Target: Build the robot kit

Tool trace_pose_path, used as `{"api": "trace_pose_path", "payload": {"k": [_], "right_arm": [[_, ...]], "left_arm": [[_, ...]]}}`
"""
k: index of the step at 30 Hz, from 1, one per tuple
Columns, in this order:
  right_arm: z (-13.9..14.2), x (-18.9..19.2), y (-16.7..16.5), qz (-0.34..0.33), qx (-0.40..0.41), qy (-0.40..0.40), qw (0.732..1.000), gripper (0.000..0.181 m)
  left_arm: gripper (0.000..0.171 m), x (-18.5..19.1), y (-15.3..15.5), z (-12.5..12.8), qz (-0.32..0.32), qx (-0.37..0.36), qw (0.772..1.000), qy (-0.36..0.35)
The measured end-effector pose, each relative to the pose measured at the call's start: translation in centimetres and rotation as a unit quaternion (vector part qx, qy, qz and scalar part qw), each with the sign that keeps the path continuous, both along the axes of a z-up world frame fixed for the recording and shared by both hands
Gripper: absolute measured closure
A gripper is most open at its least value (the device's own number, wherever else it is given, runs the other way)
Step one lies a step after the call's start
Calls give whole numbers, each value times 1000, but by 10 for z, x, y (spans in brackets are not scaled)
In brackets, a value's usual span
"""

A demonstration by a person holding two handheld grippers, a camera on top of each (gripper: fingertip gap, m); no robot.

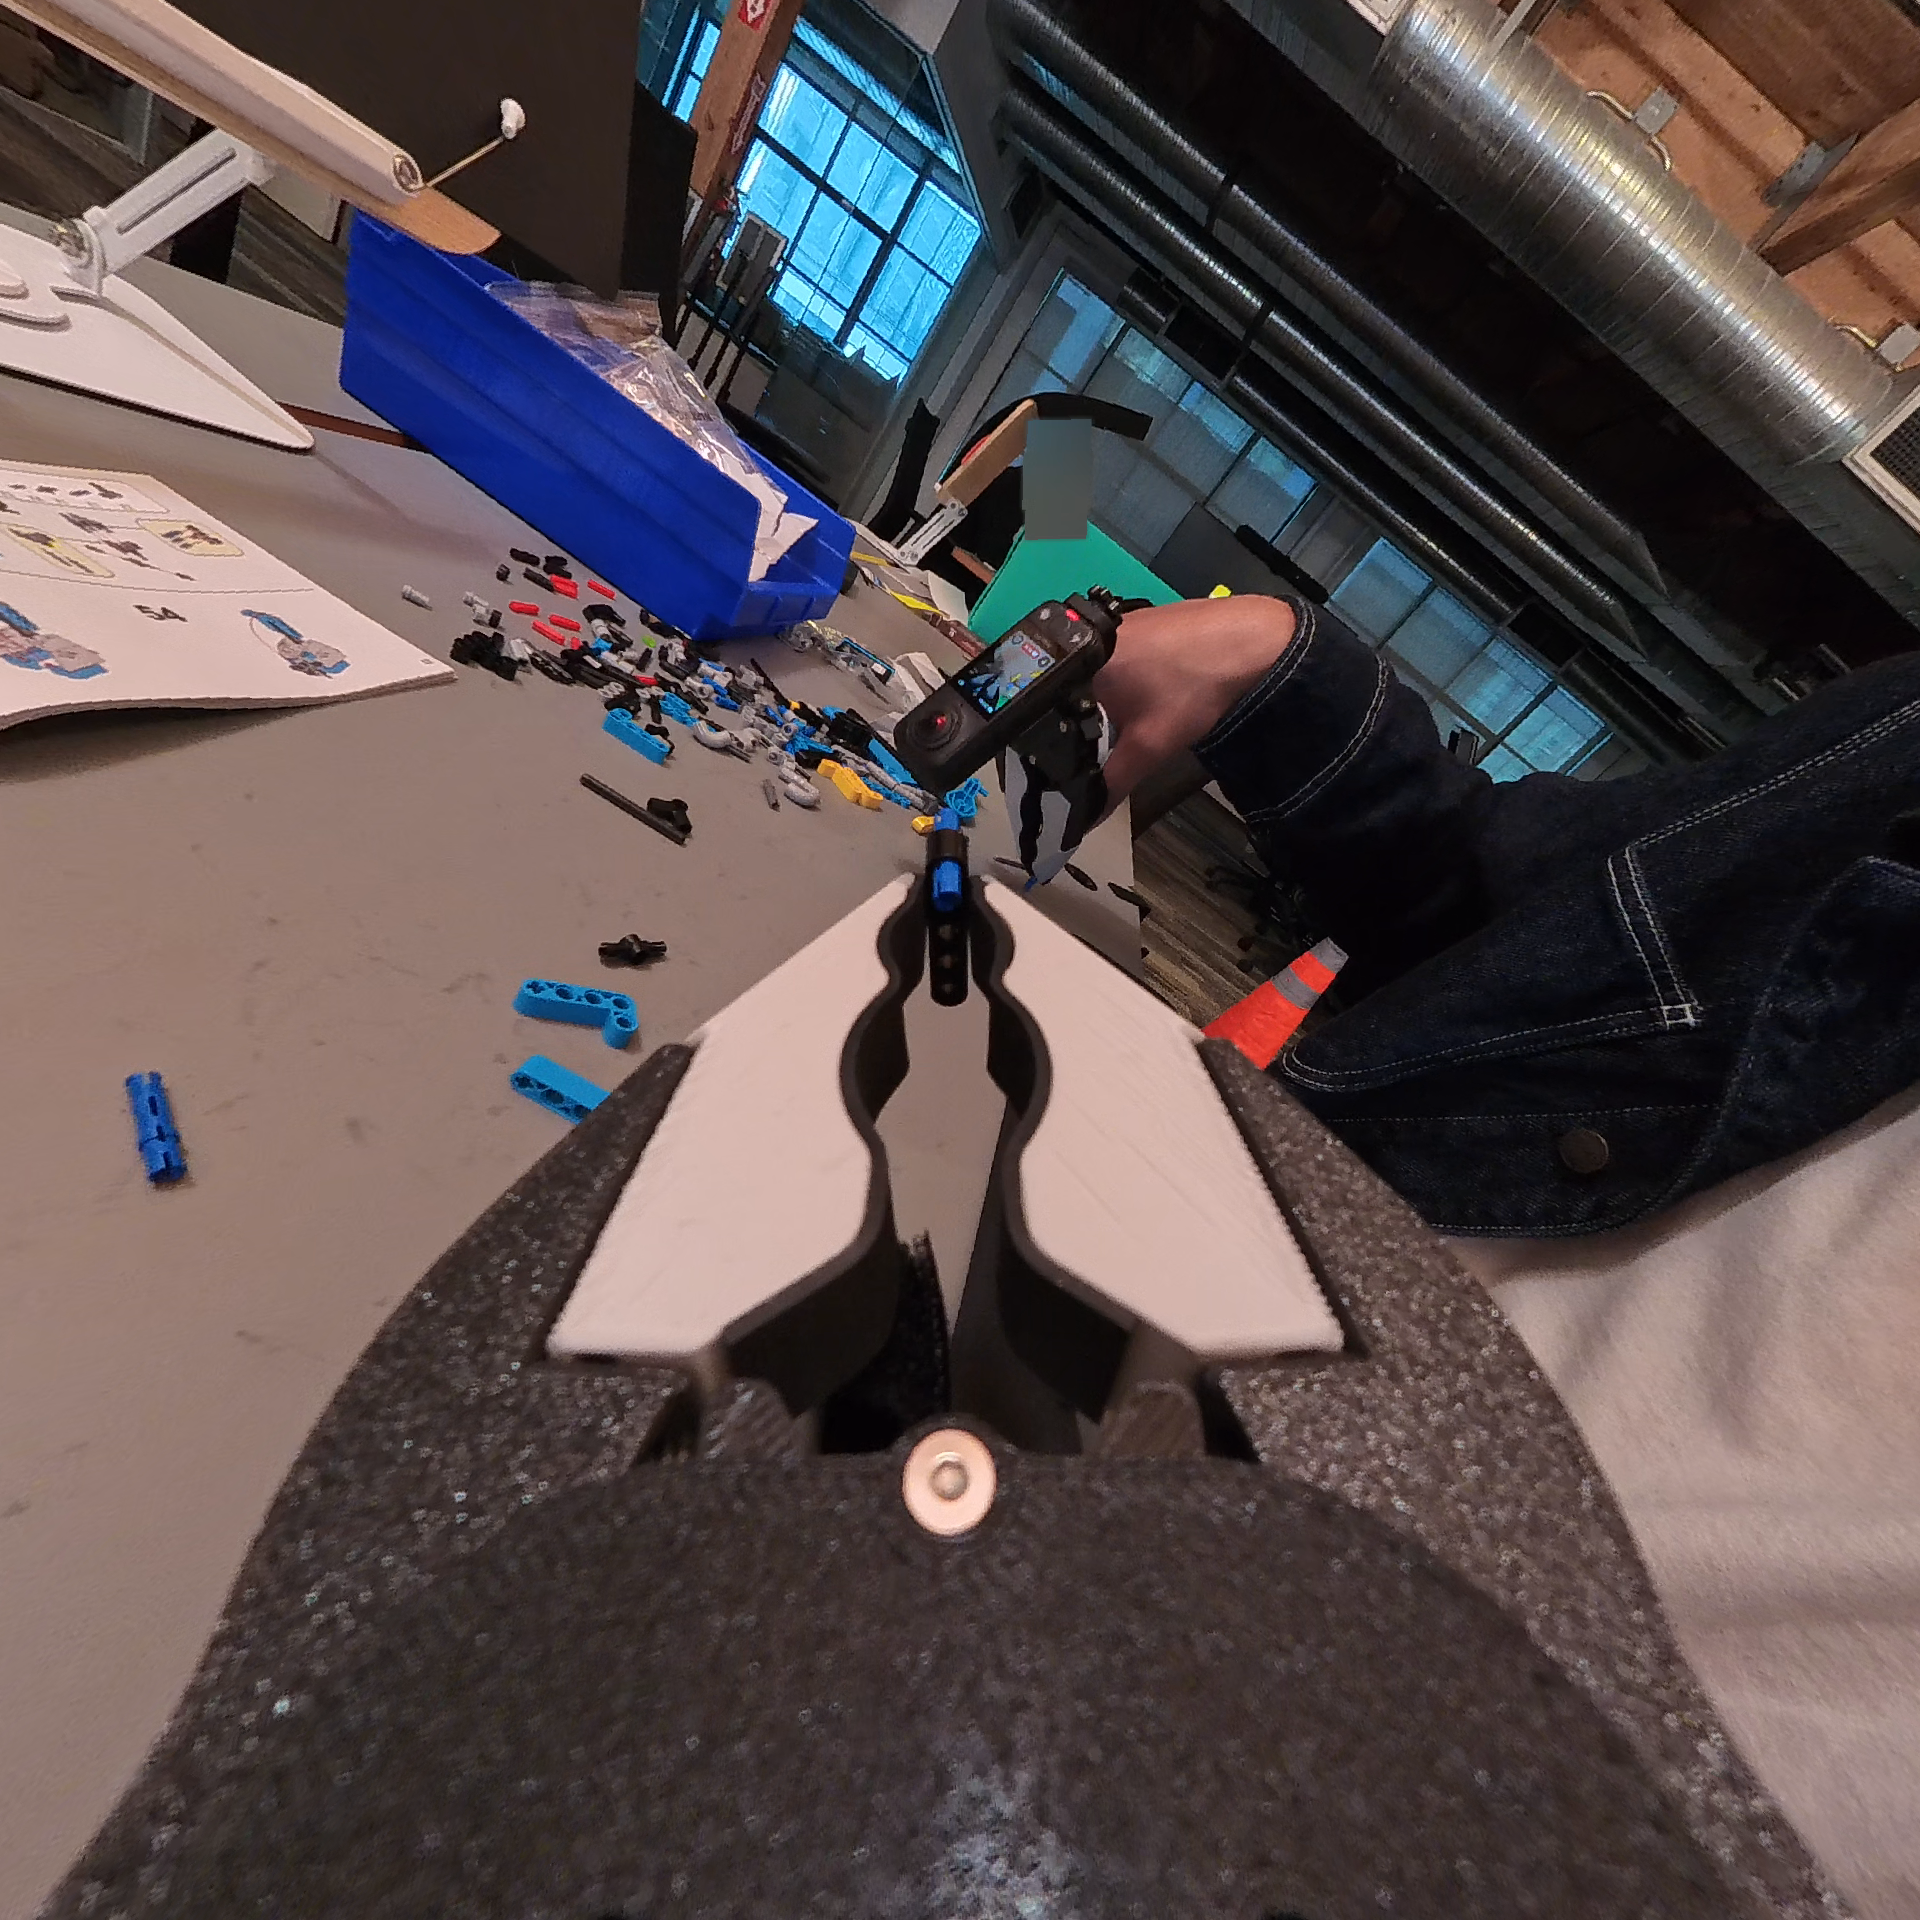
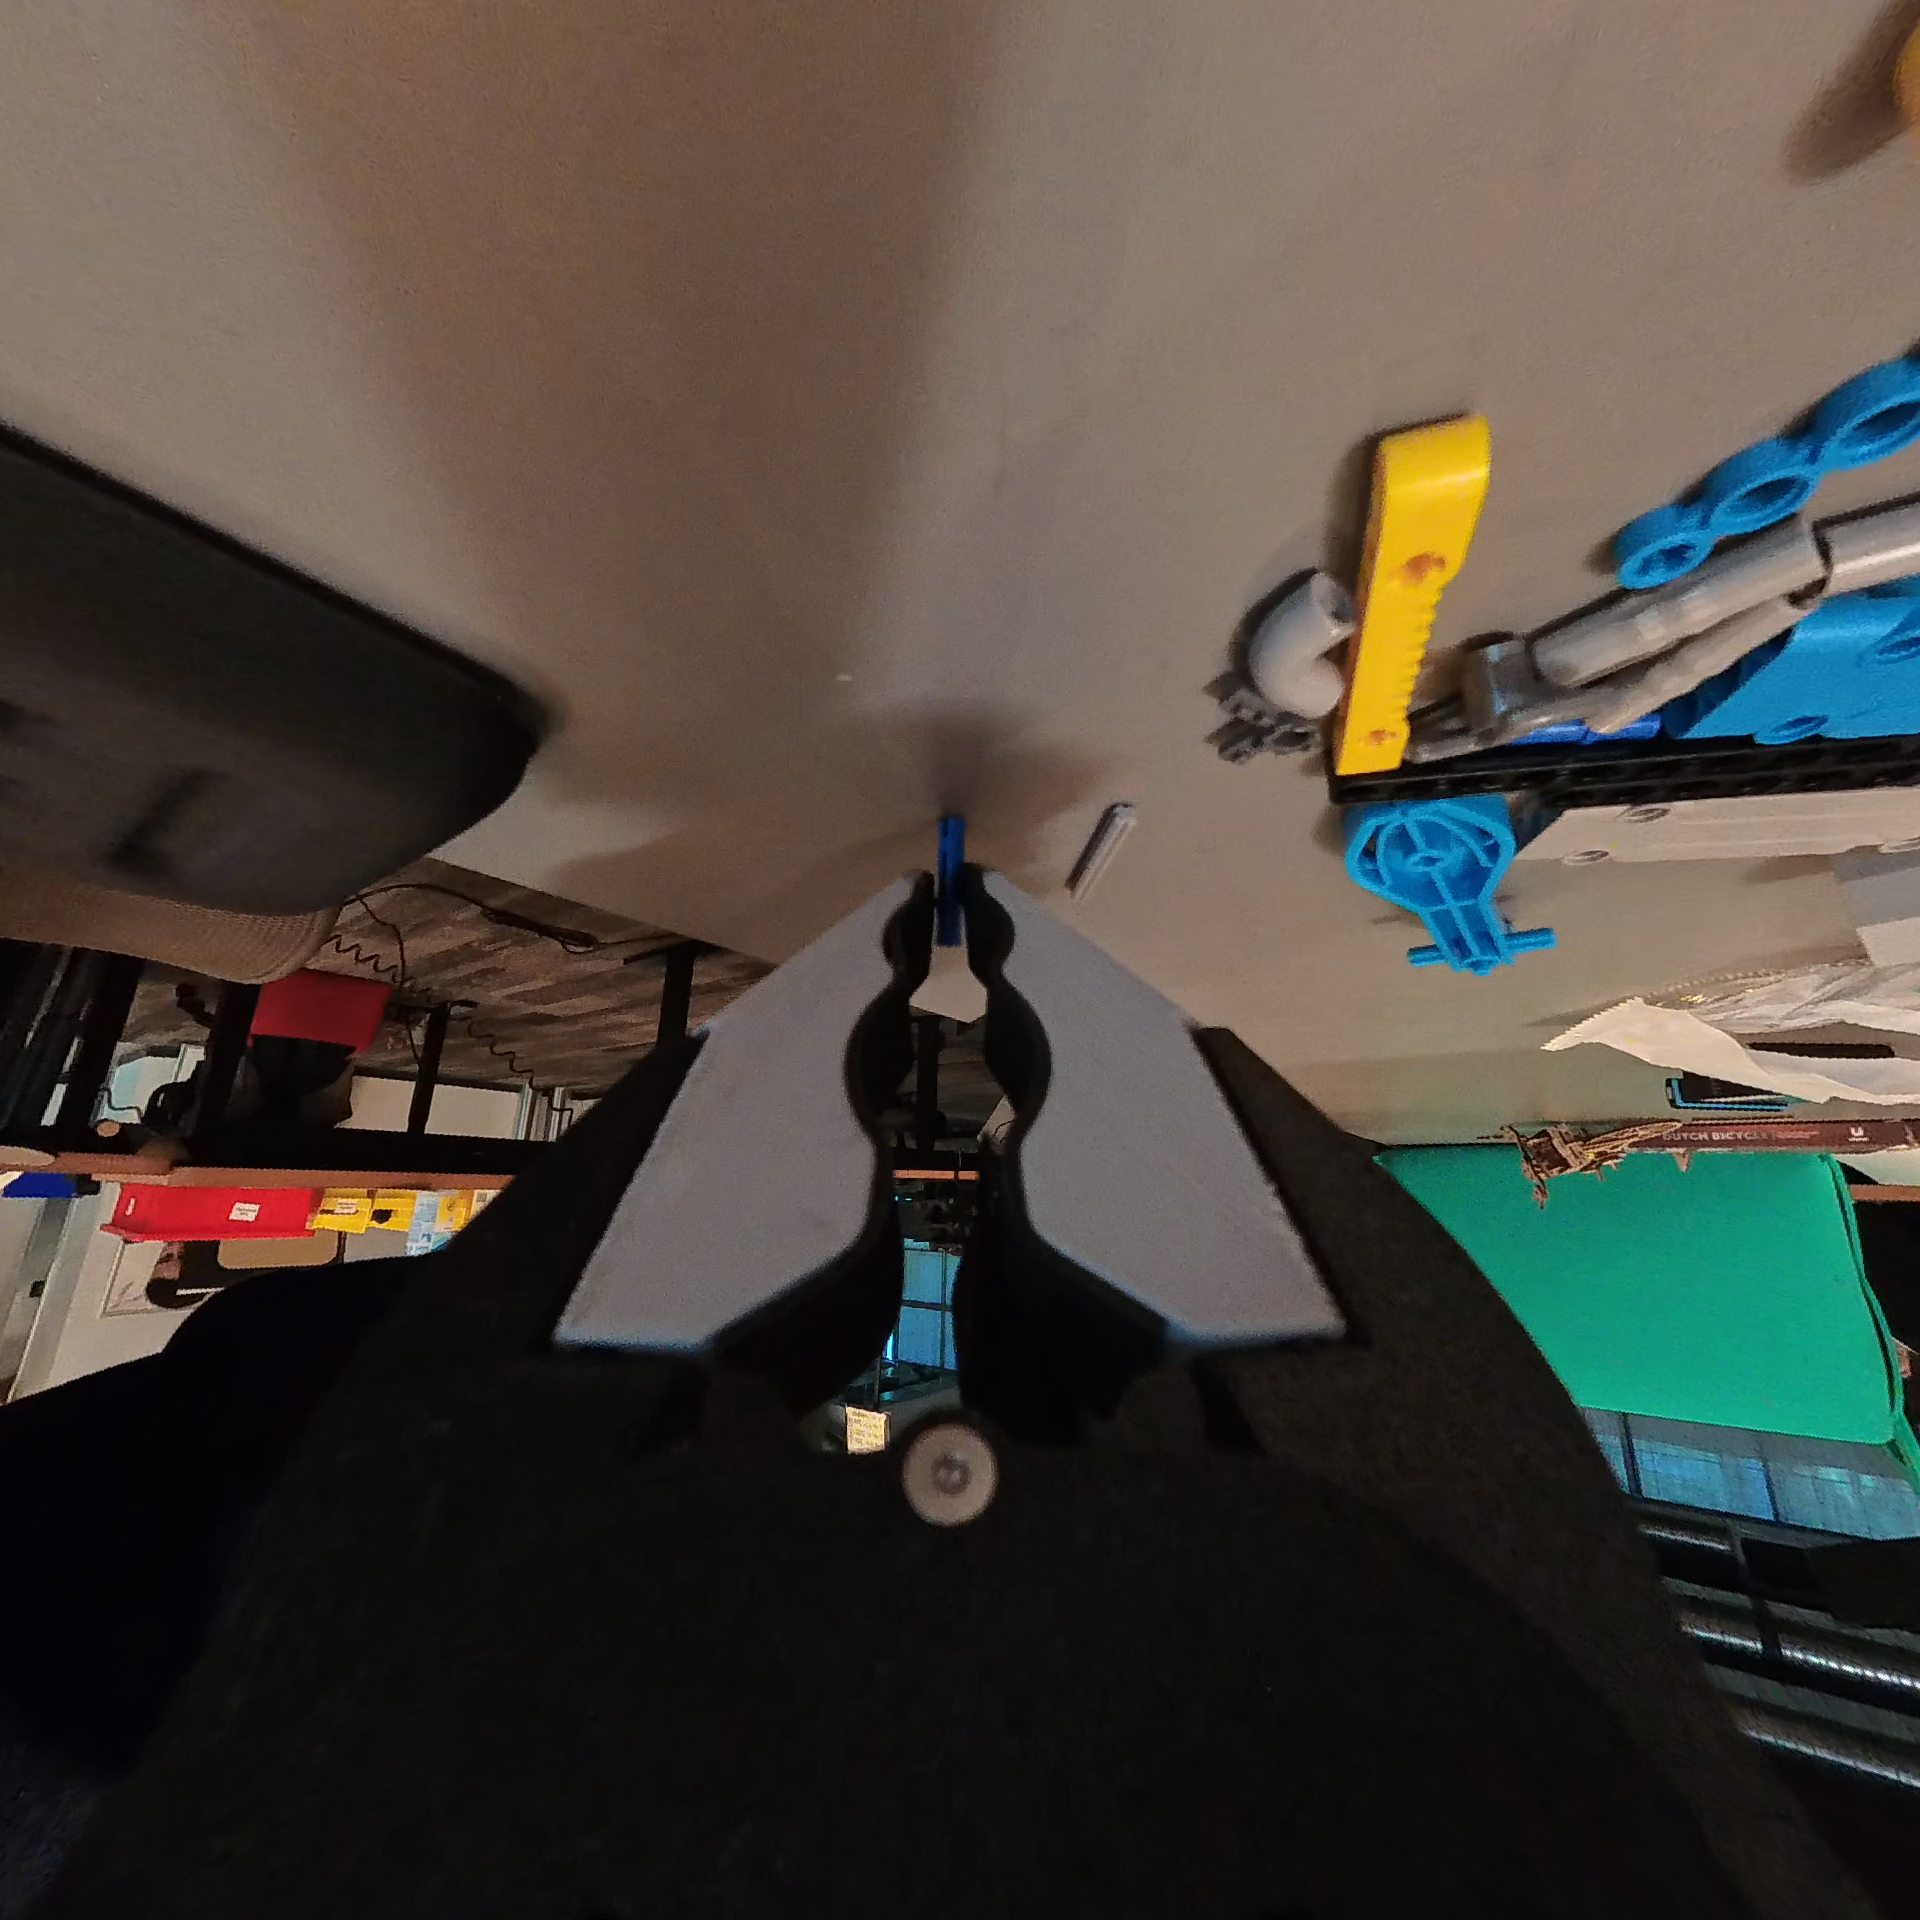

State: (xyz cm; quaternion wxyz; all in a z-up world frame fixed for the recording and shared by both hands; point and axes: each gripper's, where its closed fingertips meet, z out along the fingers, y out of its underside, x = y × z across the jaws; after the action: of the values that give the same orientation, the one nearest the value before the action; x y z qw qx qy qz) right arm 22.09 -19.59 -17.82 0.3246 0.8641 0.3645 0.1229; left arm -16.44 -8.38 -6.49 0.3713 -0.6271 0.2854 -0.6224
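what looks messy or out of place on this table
Small building pieces lie strewn loose across the grey table beside the blue bin rather than in it, and a few blue beams sit apart from the pile. Nothing looks broken.

Daylight comes in blue-white through the tall windows (image 1: pixel 831 197) at the upper middle of the left wrist view, which is bright and mostly crisp. The grey bench (image 1: pixel 312 935) is evenly lit, with only soft, short shadows under the small pieces. Straight lines bow hard toward the edges, and the lower corners smear into blur.

The right wrist view is dimmer and warmer. The bench (image 2: pixel 831 312) across the top glows tan and fades toward the corners, with a dark smudge of shadow near centre. The whole frame is soft with motion blur; the dark shape (image 2: pixel 208 675) at left is streaked. The bottom half sinks almost to black.
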Motion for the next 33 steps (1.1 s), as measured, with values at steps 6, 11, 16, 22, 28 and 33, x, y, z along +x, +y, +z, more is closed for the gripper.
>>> {"api": "trace_pose_path", "payload": {"k": [6,11,16,22,28,33], "right_arm": [[-1,-1,3,7,4,3,1000,176],[-2,0,2,11,0,1,1000,173],[-3,0,3,14,4,4,1000,170],[-4,1,3,21,10,9,1000,170],[-5,1,2,22,11,15,1000,170],[-5,-2,7,36,35,36,998,169]], "left_arm": [[164,0,0,0,0,0,1000,0],[165,0,0,0,-1,0,1000,-1],[165,0,0,0,-1,0,1000,-1],[164,0,0,0,-2,0,1000,-1],[164,1,0,0,-2,0,1000,-1],[164,1,-1,0,-4,-1,1000,-1]]}}
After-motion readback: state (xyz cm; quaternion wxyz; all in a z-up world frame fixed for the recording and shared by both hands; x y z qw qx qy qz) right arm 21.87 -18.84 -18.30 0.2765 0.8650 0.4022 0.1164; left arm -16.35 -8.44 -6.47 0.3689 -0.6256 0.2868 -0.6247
